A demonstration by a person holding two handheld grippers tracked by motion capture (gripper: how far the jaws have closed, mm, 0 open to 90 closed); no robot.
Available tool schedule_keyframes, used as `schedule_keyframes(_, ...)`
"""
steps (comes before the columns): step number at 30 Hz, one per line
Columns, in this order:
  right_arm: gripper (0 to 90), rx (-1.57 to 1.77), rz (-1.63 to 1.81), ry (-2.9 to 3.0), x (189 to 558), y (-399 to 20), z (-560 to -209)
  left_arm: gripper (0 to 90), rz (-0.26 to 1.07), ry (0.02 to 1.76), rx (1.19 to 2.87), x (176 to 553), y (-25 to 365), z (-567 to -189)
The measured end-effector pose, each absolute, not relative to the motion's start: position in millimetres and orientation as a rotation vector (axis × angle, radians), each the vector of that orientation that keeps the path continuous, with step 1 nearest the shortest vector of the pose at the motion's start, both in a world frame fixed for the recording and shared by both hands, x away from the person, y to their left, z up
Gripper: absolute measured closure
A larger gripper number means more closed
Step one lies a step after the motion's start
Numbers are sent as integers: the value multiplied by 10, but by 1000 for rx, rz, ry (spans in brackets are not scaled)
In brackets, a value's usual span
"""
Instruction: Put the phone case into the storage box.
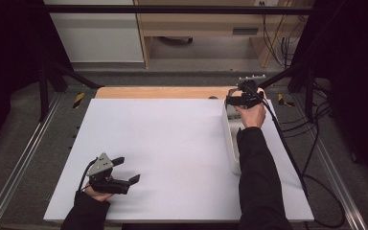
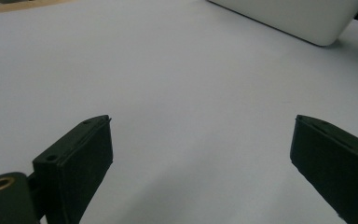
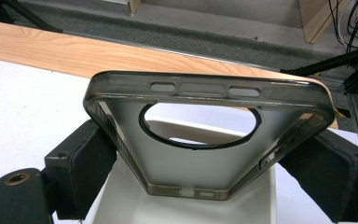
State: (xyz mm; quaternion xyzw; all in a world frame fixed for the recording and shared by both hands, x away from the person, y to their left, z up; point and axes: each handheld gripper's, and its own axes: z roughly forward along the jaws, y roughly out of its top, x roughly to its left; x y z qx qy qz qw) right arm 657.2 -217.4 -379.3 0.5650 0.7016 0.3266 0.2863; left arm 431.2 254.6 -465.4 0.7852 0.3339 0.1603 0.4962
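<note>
A smoky translucent phone case (image 3: 200, 154) with a large round camera hole is clamped by its two long sides between the jaws of my right gripper (image 3: 200, 172). That gripper (image 1: 237, 99) hovers over the far end of a long white bin (image 1: 231, 139) at the table's right side. My left gripper (image 1: 126, 171) rests near the front left of the white table top (image 1: 172, 143), jaws wide open with nothing between them. In the left gripper view its fingers (image 2: 81, 154) frame bare white surface, with the bin's corner (image 2: 303, 21) far ahead.
A wooden strip (image 1: 158, 92) runs along the table's far edge. Black cables (image 1: 292, 158) trail off the right side. Metal frame rails (image 1: 24, 158) flank the table, and a wooden cabinet (image 1: 196, 28) stands beyond it.
</note>
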Motion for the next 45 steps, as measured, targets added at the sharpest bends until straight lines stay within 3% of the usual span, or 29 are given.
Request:
schedule_keyframes(10,106,1485,878,1865,6574,-2165,-3804,52,388,808,1904,4312,2545,-4655)
schedule_keyframes(21,3,1468,892,1833,6563,-2175,-3775,52,386,803,1907,4311,2541,-4656)
schedule_keyframes(34,1,1405,969,1799,6434,-2209,-3628,52,387,801,1904,4306,2539,-4651)
schedule_keyframes(45,1,1299,1116,1807,6091,-2193,-3402,48,397,799,1898,4299,2537,-4644)
